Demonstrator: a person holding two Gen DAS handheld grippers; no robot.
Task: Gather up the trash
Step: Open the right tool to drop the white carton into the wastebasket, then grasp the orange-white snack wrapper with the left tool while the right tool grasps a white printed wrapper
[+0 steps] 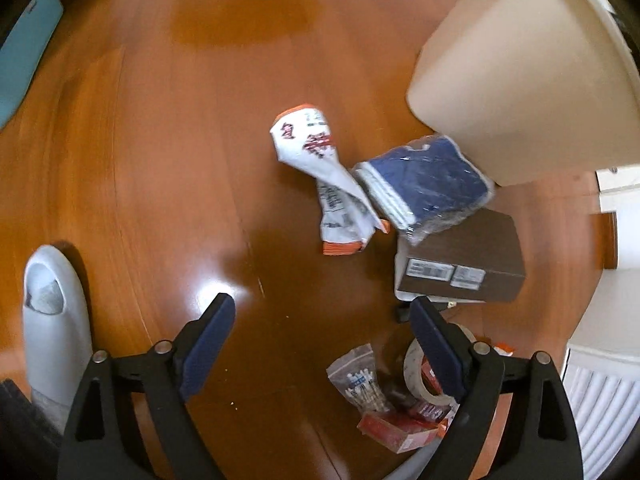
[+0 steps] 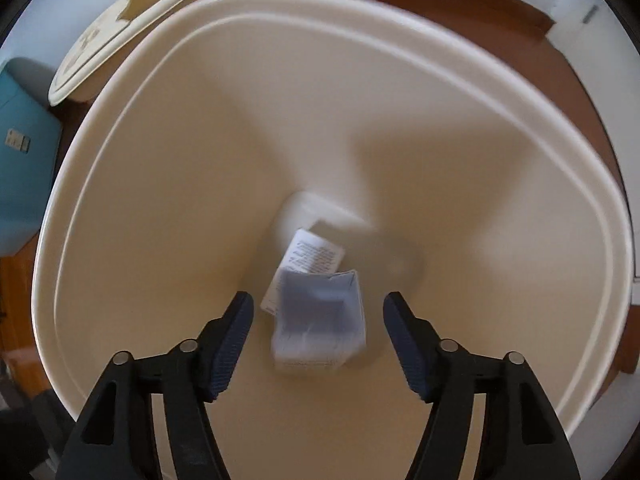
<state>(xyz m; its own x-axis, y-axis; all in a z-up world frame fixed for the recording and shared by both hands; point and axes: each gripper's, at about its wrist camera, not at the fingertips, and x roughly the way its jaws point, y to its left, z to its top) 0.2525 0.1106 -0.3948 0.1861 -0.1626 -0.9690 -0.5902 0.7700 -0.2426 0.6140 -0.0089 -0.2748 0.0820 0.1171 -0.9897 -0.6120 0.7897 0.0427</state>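
Note:
In the left wrist view, my left gripper (image 1: 322,314) is open and empty above the wooden floor. Ahead of it lie a crumpled white wrapper with red print (image 1: 320,172), a blue packet in clear plastic (image 1: 428,180) and a brown box (image 1: 464,256). A cream bin (image 1: 520,80) stands at the upper right. In the right wrist view, my right gripper (image 2: 319,310) is open over the cream bin (image 2: 120,240). A blurred white carton (image 2: 320,320) is in the air just beyond the fingertips, inside the bin. A white leaflet (image 2: 314,256) lies at the bottom.
A bag of cotton swabs (image 1: 360,384), a tape roll (image 1: 420,368) and red packets (image 1: 400,428) lie near the left gripper's right finger. A grey slipper (image 1: 52,320) is at the left. A white radiator (image 1: 600,412) is at the right. The bin lid (image 2: 132,28) and a teal box (image 2: 24,160) sit beside the bin.

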